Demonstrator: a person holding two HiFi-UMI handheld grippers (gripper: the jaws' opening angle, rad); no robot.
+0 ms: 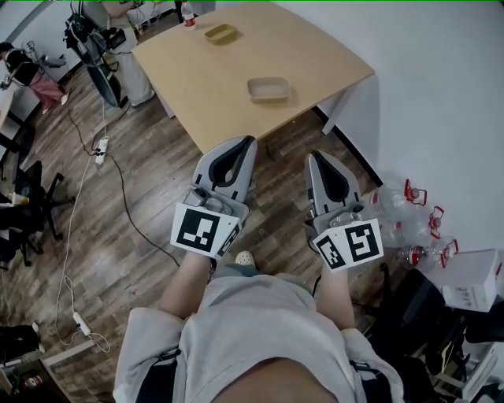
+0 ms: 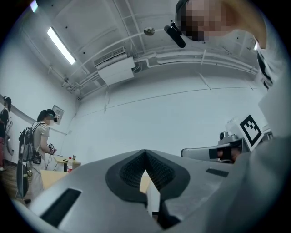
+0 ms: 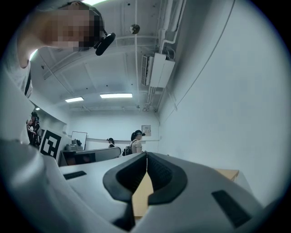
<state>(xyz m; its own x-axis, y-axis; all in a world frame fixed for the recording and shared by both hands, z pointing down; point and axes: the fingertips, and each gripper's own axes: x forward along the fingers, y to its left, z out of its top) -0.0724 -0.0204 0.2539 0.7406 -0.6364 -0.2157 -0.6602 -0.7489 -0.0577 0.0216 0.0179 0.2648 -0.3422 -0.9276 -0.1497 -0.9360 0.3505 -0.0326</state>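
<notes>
Entry, both grippers idle over the floor

- You held the left gripper [image 1: 245, 143] low in front of your body. Its jaws were closed tip to tip. In the left gripper view the ribbed pads [image 2: 132, 170] met at the tip, with only a thin sliver of gap further back and nothing clamped between them.
- The right gripper [image 1: 318, 157] was just beside it, to its right. Its pads [image 3: 160, 172] also met at the tip, with nothing between them.
- Both grippers pointed forward at the wooden table [image 1: 205, 86], their tips short of its near edge.
- A shallow tan dish [image 1: 268, 89] lay on the table ahead of the two grippers, roughly between their lines and well apart from either tip.
- A yellower dish [image 1: 221, 34] sat further ahead and to the left of the first.
- A red-capped bottle [image 1: 187, 16] stood at the far edge of the table.
- Clear plastic jugs [image 1: 394, 206] with red handles were on the floor to the right of the right gripper, by the white wall.
- A cable [image 1: 94, 189] ran over the wood floor, well to the left of the left gripper
</notes>
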